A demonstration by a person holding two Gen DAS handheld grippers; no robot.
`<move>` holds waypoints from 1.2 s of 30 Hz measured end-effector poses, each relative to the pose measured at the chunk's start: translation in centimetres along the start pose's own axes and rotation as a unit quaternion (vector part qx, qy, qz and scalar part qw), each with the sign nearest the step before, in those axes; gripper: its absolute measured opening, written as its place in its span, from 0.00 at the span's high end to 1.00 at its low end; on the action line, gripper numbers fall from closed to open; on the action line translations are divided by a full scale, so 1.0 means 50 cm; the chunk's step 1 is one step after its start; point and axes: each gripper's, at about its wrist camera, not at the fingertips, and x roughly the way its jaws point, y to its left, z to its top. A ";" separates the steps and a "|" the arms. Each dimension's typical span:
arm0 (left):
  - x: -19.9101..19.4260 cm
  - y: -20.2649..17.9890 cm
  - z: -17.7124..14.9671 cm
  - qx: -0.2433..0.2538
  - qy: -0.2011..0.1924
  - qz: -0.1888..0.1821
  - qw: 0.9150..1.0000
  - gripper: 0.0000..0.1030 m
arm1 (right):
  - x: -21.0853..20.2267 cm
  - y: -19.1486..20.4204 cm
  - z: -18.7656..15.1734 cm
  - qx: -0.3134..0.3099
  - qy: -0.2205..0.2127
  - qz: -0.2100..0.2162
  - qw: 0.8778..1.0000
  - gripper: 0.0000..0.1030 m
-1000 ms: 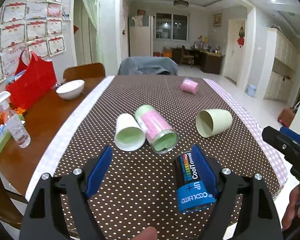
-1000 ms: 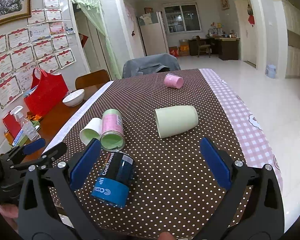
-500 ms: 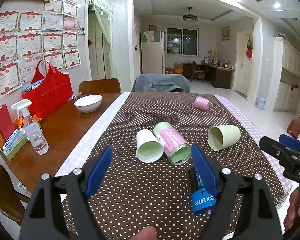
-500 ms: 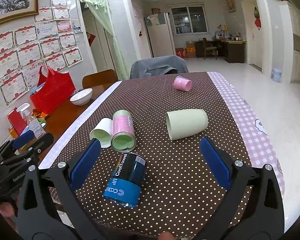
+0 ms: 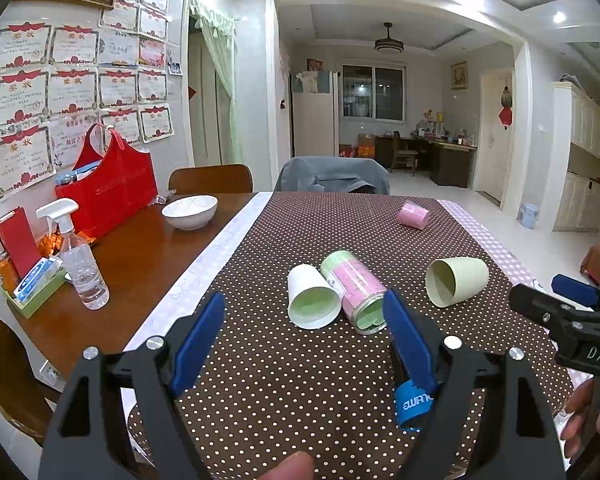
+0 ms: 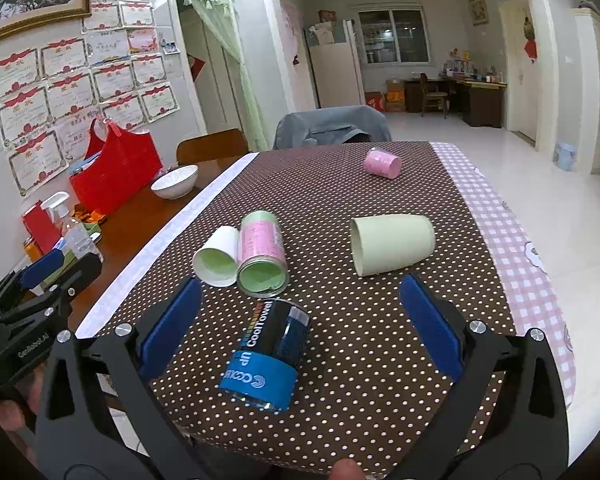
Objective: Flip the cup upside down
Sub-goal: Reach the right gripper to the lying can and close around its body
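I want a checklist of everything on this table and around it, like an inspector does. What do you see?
Surface: table under a brown polka-dot cloth, bare wood at the left.
Job's things: pale green cup and white cup lie on their sides; none upside down yet.
Clutter: pink-and-green canister, blue-and-black canister and small pink container, all lying down; white bowl, red bag, spray bottle.
Grippers: left gripper and right gripper both open, holding nothing.
Cables: nothing seen.
Surroundings: certificates on the wall, chairs behind the table.
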 end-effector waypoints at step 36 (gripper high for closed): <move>0.152 0.075 -0.040 -0.008 0.052 -0.009 0.999 0.22 | 0.324 0.001 -0.023 0.082 0.315 0.039 0.945 0.06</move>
